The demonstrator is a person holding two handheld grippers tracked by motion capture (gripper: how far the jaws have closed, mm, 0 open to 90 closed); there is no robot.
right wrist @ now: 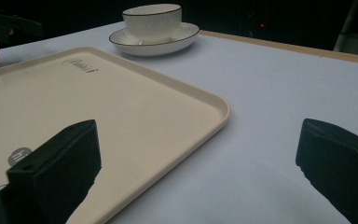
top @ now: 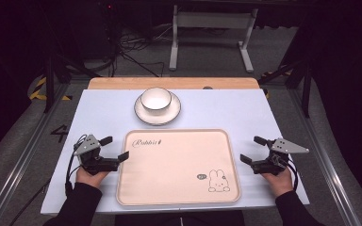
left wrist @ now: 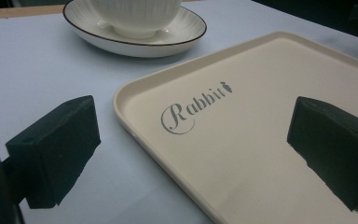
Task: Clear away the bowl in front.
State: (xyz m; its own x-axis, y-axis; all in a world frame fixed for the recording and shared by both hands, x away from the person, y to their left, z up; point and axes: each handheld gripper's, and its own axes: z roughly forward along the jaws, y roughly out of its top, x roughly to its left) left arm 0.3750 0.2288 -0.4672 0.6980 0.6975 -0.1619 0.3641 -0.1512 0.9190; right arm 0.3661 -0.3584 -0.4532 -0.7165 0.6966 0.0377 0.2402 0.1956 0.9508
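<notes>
Both grippers, left (top: 114, 148) and right (top: 253, 149), agape beside tray (top: 179, 197); bowl (top: 156, 100) on saucer (top: 143, 114) untouched, everything left.

The person's two forearms, in dark sleeves, are coming in from the near edge of the desk, one at each side. The left hand (top: 90, 177) is gripping the left gripper (top: 114, 148) low over the desk, its jaws standing wide apart and pointing forward and inward. The right hand (top: 278, 179) is holding the right gripper (top: 253, 149) at about the same height, mirrored, its jaws likewise spread wide and holding nothing. A cable is trailing from each gripper back along the wrist.
</notes>
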